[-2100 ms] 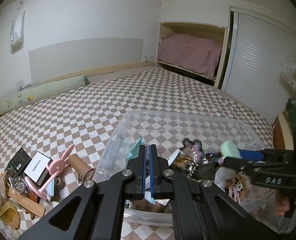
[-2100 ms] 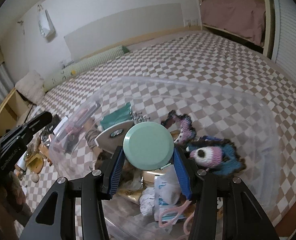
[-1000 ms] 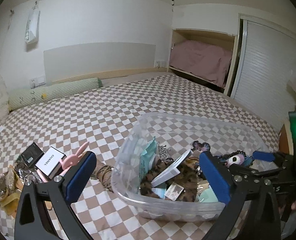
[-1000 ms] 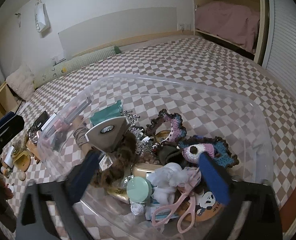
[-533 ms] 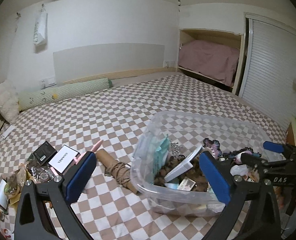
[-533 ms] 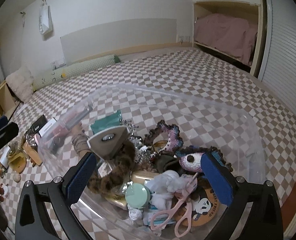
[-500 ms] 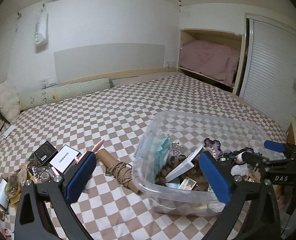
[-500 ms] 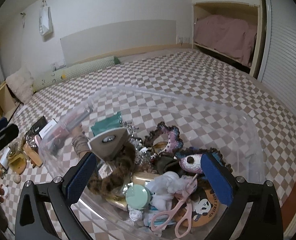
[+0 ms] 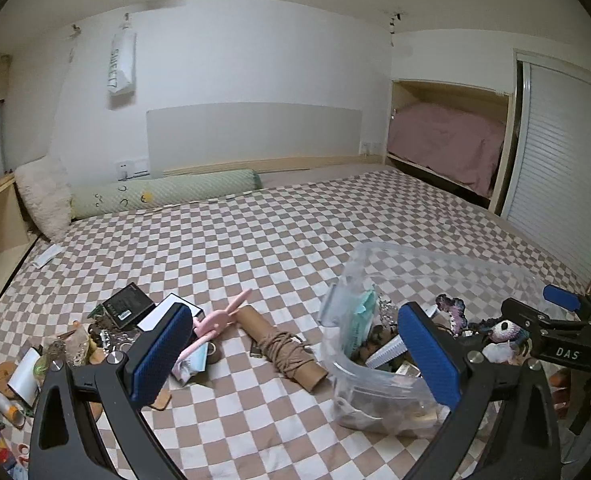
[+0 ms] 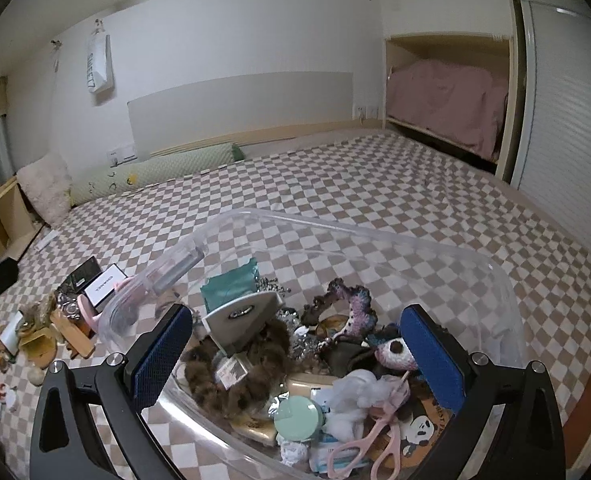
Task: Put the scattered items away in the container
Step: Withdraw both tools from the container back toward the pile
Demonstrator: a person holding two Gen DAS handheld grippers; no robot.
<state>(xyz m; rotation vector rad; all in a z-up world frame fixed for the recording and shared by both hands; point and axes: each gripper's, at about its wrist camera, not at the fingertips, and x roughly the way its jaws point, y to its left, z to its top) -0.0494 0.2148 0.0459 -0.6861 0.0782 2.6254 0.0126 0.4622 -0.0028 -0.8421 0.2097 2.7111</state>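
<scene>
Both grippers wide open, holding nothing. Clear container (image 10: 475,264) on bed (image 9: 279,232), under right gripper (image 10: 295,356); cardboard tube (image 9: 283,348) lies between left gripper (image 9: 295,356) fingers (image 9: 157,354).

A green bolster pillow (image 9: 163,197) lies along the grey headboard (image 9: 255,136); a white fluffy cushion (image 9: 43,196) is beside the headboard's left end.

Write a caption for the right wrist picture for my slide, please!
Open gripper hovering over a clear bin on a checkered bed, full of pink scissors, a green lid and crochet toys.
</scene>
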